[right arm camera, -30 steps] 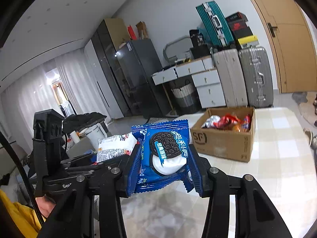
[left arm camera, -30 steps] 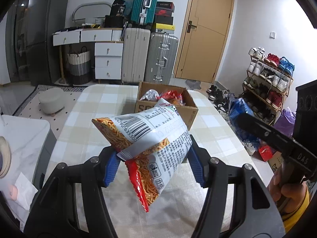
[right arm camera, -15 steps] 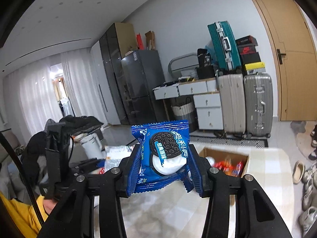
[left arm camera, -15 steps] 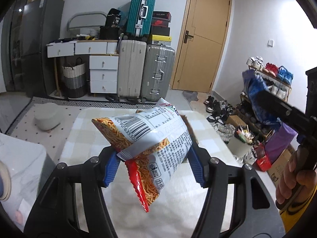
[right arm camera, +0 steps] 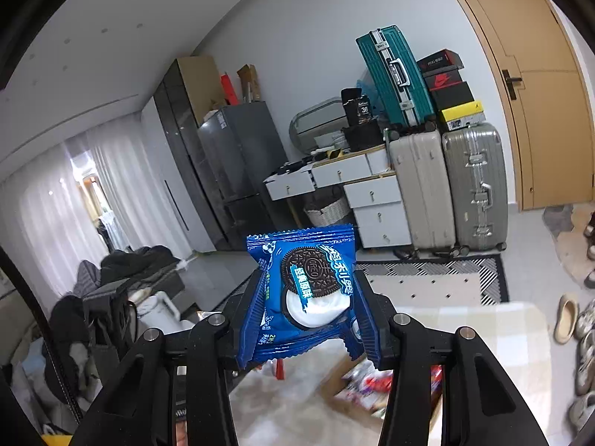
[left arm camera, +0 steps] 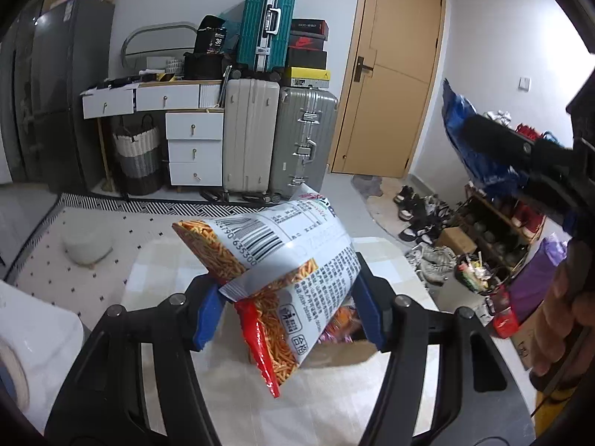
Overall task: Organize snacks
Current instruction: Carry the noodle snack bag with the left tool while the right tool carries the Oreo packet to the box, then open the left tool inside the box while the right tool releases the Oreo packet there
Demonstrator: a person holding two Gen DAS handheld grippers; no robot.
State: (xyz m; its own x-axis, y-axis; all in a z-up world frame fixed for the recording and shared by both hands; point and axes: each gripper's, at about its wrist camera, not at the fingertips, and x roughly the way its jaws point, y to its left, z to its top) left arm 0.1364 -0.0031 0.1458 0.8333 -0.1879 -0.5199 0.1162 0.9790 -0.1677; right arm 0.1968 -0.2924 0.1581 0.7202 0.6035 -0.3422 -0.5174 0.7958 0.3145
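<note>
Both hand-held grippers are riding higher than a second ago, the brown cardboard snack box (left arm camera: 346, 353) now sliding low beneath them on the checked table (left arm camera: 163, 271). The left hand-held gripper (left arm camera: 288, 312) is clamping a crinkly white-and-orange noodle-snack bag (left arm camera: 286, 264), while the right hand-held gripper (right arm camera: 308, 319) is pinching a blue foil cookie packet (right arm camera: 305, 290). Light, slippery and crushable, both are probably best held by their crimped seams.

Both looking forward along claw fingers, tilted slightly down over the table (left arm camera: 167, 271), close behind held packets. Shared, upper centre: teal suitcase (left arm camera: 266, 22) (right arm camera: 394, 74), white drawers (left arm camera: 193, 148) (right arm camera: 375, 208), wooden door (left arm camera: 394, 85) (right arm camera: 539, 93).
</note>
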